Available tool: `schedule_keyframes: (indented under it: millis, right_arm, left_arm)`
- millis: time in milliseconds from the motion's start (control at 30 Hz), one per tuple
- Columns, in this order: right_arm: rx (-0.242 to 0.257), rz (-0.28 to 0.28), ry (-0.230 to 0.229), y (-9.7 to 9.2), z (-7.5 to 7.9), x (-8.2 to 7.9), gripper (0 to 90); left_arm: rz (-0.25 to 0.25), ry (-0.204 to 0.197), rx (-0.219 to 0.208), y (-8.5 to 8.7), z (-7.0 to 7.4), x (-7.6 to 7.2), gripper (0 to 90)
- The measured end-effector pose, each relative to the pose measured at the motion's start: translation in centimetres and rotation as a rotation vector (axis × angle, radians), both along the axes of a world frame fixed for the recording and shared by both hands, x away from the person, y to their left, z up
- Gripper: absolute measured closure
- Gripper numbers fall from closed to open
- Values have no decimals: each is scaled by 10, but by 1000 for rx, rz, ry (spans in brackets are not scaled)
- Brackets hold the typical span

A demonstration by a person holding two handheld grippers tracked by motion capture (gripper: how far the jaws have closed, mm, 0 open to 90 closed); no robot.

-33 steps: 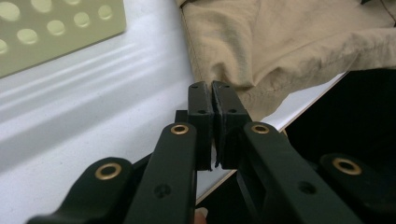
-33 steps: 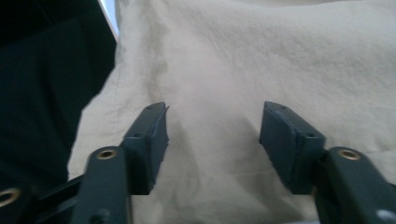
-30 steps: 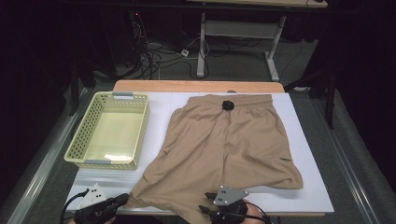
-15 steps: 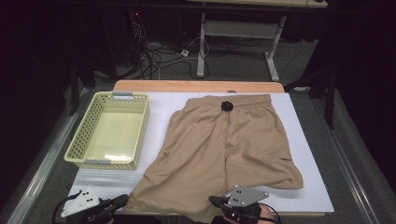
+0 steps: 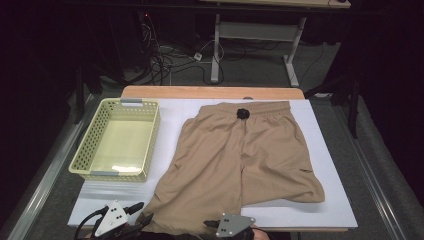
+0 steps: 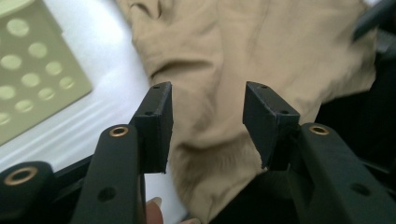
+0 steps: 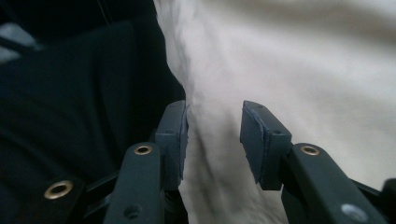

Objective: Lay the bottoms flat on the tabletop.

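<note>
Tan shorts lie spread on the white table top, waistband far, with a black drawstring knot. The near leg hem reaches the front edge. My left gripper sits at that hem's left corner. In the left gripper view it is open; its jaws have just been opening, with the shorts lying under the gap and no pad pressing. My right gripper is at the hem's right part. In its own view it has just been opening too, with a cloth fold between the parted pads.
A pale yellow perforated basket stands on the table's left, also seen in the left gripper view. A wooden strip runs along the far edge. Cables and a table frame lie on the dark floor beyond.
The near leg of the shorts now lies flatter, drawn to the front edge. The right gripper has shifted left and nearer the edge; the left gripper has moved slightly right.
</note>
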State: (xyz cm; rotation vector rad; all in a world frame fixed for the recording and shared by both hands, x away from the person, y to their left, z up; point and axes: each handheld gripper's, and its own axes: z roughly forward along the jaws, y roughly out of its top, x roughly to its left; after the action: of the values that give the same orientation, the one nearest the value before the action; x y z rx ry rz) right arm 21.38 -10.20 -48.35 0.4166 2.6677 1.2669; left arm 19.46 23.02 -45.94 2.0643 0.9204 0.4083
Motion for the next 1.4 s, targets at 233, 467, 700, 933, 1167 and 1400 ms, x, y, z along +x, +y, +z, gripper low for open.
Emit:
schedule_keyframes:
  millis: [233, 467, 700, 933, 1167, 1400]
  right_arm:
    - [-47, -1, -4, -1, -9, 7, 900]
    - [8, 10, -23, -20, 5, -6, 900]
    - [4, -11, -10, -27, 1, -9, 900]
    - [19, -8, -11, -29, 1, -9, 900]
    - [24, 22, 13, -32, -2, -9, 900]
    - [61, 29, 28, -50, 4, -15, 900]
  left_arm:
    - [60, -8, -31, 6, -3, 3, 469]
    - [51, 2, 24, -29, 20, 47, 458]
    - [116, 60, 83, -99, 25, 169, 392]
    - [345, 206, 173, -106, -2, 259, 421]
    - [365, 147, 249, -113, -5, 275, 843]
    - [397, 160, 293, -117, -6, 279, 764]
